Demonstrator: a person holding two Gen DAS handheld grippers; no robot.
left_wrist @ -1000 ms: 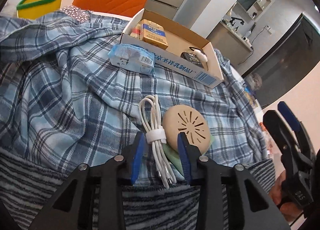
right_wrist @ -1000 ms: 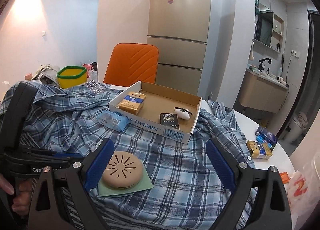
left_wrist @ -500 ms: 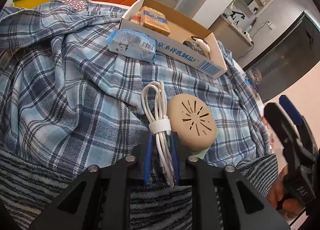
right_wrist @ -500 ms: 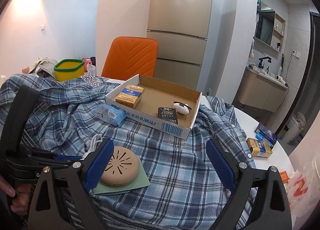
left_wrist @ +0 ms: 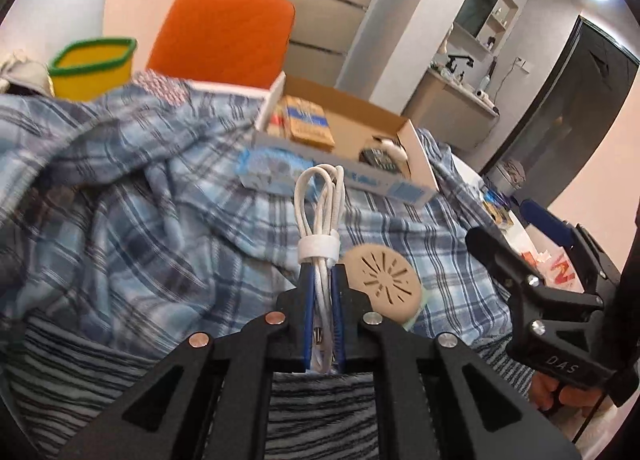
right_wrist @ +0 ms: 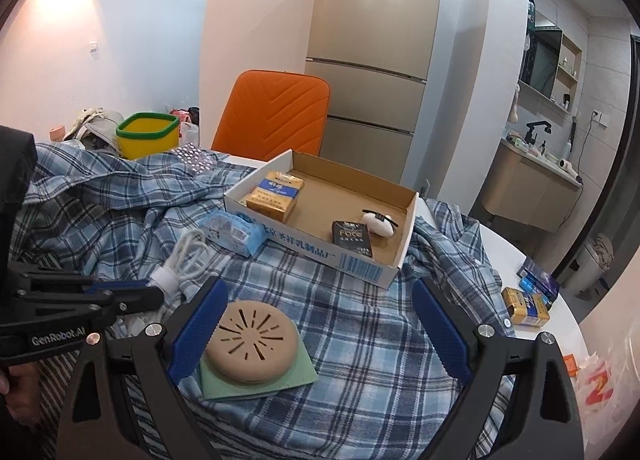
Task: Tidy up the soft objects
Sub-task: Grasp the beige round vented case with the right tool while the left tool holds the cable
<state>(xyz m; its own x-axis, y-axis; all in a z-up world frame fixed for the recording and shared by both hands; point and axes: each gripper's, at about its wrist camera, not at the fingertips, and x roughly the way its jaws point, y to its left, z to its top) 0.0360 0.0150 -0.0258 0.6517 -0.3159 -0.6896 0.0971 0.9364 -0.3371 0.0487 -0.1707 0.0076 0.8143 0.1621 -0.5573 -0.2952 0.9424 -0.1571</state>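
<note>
A coiled white cable [left_wrist: 320,212] with a white strap stands up between the blue pads of my left gripper [left_wrist: 322,272]. The jaws are closing tight on it below the strap, and it hangs lifted off the blue plaid shirt [left_wrist: 140,196]. In the right wrist view the left gripper [right_wrist: 132,296] holds the cable [right_wrist: 188,256] at the left. My right gripper [right_wrist: 320,292] is open over the shirt [right_wrist: 360,320]. A round beige disc [right_wrist: 250,342] on a green pad [right_wrist: 296,376] lies by its left finger. The right gripper [left_wrist: 504,222] also shows in the left wrist view.
An open cardboard box [right_wrist: 408,228] with small packs rests on the shirt behind. A blue tissue pack [right_wrist: 230,232] lies in front of it. A yellow bin [right_wrist: 148,138] and an orange chair [right_wrist: 276,116] stand behind. Small boxes [right_wrist: 526,306] sit on the white table at right.
My left gripper's jaws closed on the white cable and raised it off the shirt; the view tilted up. The right gripper stayed open and nearly still.
</note>
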